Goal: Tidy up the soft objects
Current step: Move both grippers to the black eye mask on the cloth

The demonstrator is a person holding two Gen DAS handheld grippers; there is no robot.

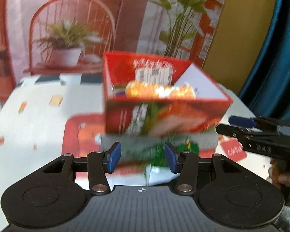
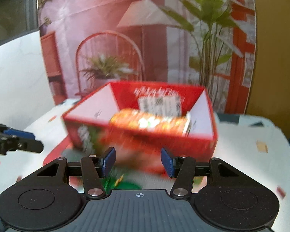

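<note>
your left gripper (image 1: 143, 158) had its jaws apart, with nothing pressed between the blue pads (image 1: 115, 155). your right gripper (image 2: 138, 162) stood the same way, jaws apart and empty. both views were blurred, so fine detail could not be confirmed.

the red box (image 1: 164, 100) sat open-topped toward the far edge of the table (image 1: 29, 106), just ahead of both grippers. its inner side walls were white, and its far inner wall carried a white label. inside it lay an orange patterned packet (image 1: 160, 91), resting lengthwise near the box's near wall; whether it was a soft item could not be settled from the blur.

under the near side of the box, a folded cloth (image 1: 158, 143) in grey, green and white lay on a red mat (image 1: 81, 135); the box appeared to rest partly on them. the cloth reached toward your left gripper's pads, but contact could not be confirmed.

in the left wrist view your right gripper (image 1: 239, 121) showed at the right edge of the table, with your hand (image 1: 282, 176) on its handle. in the right wrist view your left gripper (image 2: 27, 137) showed near the left edge.

a printed backdrop (image 2: 145, 29) of a chair and plants stood behind the table's far edge.
</note>
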